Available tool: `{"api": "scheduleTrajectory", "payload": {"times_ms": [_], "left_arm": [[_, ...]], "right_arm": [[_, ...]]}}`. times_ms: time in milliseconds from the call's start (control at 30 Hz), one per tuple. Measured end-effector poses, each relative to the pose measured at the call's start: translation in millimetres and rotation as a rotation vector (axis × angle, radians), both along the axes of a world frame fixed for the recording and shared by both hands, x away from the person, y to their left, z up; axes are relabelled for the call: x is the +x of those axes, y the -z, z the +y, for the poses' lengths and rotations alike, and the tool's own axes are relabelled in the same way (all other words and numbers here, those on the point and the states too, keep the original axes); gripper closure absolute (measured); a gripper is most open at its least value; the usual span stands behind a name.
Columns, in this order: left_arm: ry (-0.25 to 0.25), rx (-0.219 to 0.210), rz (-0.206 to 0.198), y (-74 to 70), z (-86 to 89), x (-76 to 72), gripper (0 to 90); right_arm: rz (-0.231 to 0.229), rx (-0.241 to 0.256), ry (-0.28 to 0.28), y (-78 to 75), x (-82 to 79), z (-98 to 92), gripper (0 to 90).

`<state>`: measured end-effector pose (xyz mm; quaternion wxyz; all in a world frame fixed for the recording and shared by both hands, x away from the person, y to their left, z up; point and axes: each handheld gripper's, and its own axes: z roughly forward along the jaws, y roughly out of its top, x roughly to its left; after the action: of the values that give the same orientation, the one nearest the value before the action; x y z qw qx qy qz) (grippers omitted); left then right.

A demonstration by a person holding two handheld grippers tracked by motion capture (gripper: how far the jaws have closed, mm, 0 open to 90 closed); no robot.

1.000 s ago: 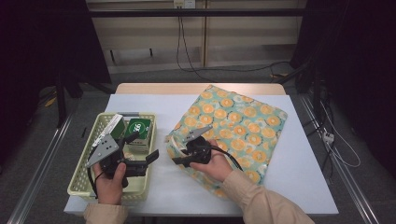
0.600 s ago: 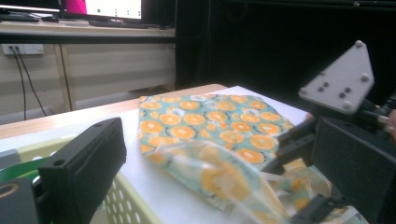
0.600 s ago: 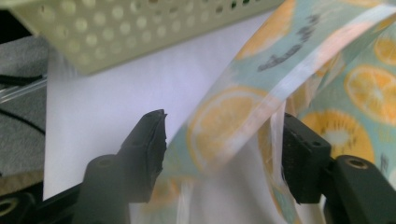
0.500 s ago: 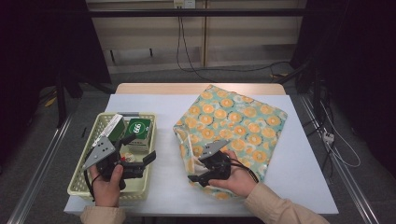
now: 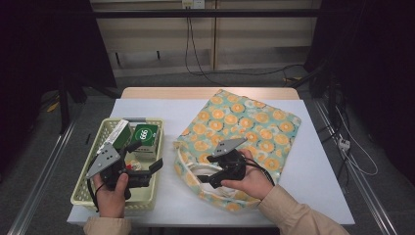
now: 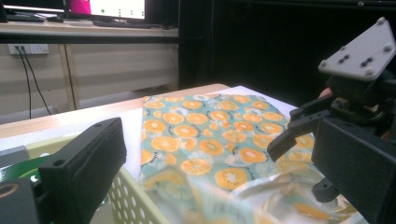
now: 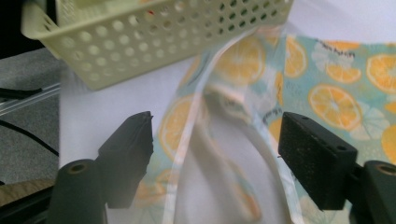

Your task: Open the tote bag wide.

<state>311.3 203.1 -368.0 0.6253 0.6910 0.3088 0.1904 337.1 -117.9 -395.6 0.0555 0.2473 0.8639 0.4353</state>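
We have the right gripper [image 5: 208, 172] low over the near-left corner of the orange-print tote bag [image 5: 254, 127], which lies flat on the white table [image 5: 318, 176] just beside the perforated basket [image 5: 80, 193]. In the right gripper view its jaws stand spread wide, nothing between them yet, straddling the pale handle strap [image 7: 266, 163] and the bag's hem at the mouth. Our left gripper [image 5: 147, 169] hovers over the basket's near end, jaws likewise apart and empty, pointing toward the bag; a green box [image 5: 145, 138] and other small items sit in the basket behind it. Risks as we judge them: the fabric is thin and limp, so closing here may pinch both layers of the mouth together, or catch the strap alone, and the bag would then lift shut instead of opening. The view is blurred at the hem, so we cannot tell which layer lies uppermost. A pull toward the basket could also drag the whole bag across the smooth tabletop, or bump the basket's wall, which sits close to the strap.
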Motion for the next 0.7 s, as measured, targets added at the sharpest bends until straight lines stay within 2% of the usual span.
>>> {"api": "scheduleTrajectory", "payload": {"times_ms": [67,100,133,167,233,267,300,333,400,500,533,567,600,667,700], "left_arm": [[0.001,0.000,0.001,0.1,0.3,0.0,2.9],[0.001,0.000,0.001,0.2,0.1,0.0,2.9],[0.001,0.000,0.001,0.1,0.0,0.1,2.9],[0.002,-0.006,0.001,-0.2,-0.1,0.0,2.9],[0.002,-0.007,-0.004,-1.2,-0.2,-0.6,2.9],[0.002,-0.008,-0.006,-1.6,-0.1,-0.9,2.9],[0.005,-0.005,-0.007,-1.7,-0.1,-0.9,2.9],[0.004,-0.002,-0.008,-1.6,-0.2,-0.9,2.9],[0.006,-0.006,-0.002,-0.8,-1.2,-0.8,2.9],[0.006,-0.006,0.000,-0.6,-2.2,-0.7,2.9],[0.006,-0.005,0.001,-0.6,-2.4,-0.7,2.9],[0.005,-0.004,-0.001,-0.5,-2.5,-0.5,2.9],[0.006,-0.006,0.001,-0.2,-2.7,-0.3,2.9],[0.006,-0.003,0.004,0.4,-3.3,0.1,2.9],[0.008,-0.002,0.003,0.4,-3.4,0.3,2.9]], "right_arm": [[-0.005,-0.001,-0.030,-2.4,-8.8,2.0,36.5],[-0.005,-0.001,-0.030,-2.4,-8.8,2.0,36.5],[0.006,-0.012,-0.065,2.2,-17.4,4.3,48.0],[0.019,-0.017,-0.094,5.6,-22.0,4.8,53.2],[0.026,-0.035,-0.124,15.1,-31.2,5.2,56.0],[0.026,-0.035,-0.124,15.1,-31.2,5.2,56.0],[0.035,-0.050,-0.137,20.7,-34.7,4.9,57.8],[0.048,-0.070,-0.148,32.5,-38.8,3.2,56.9],[0.060,-0.097,-0.144,43.3,-40.1,1.2,53.4],[0.077,-0.108,-0.137,51.1,-40.9,-0.2,52.9],[0.069,-0.113,-0.134,53.9,-41.9,-0.5,54.3],[0.052,-0.111,-0.132,54.2,-42.4,-0.7,56.7],[0.017,-0.136,-0.129,53.8,-42.9,-0.9,67.2],[0.018,-0.145,-0.117,52.7,-40.1,-1.6,80.4],[0.018,-0.145,-0.117,52.7,-40.1,-1.6,80.4]]}}
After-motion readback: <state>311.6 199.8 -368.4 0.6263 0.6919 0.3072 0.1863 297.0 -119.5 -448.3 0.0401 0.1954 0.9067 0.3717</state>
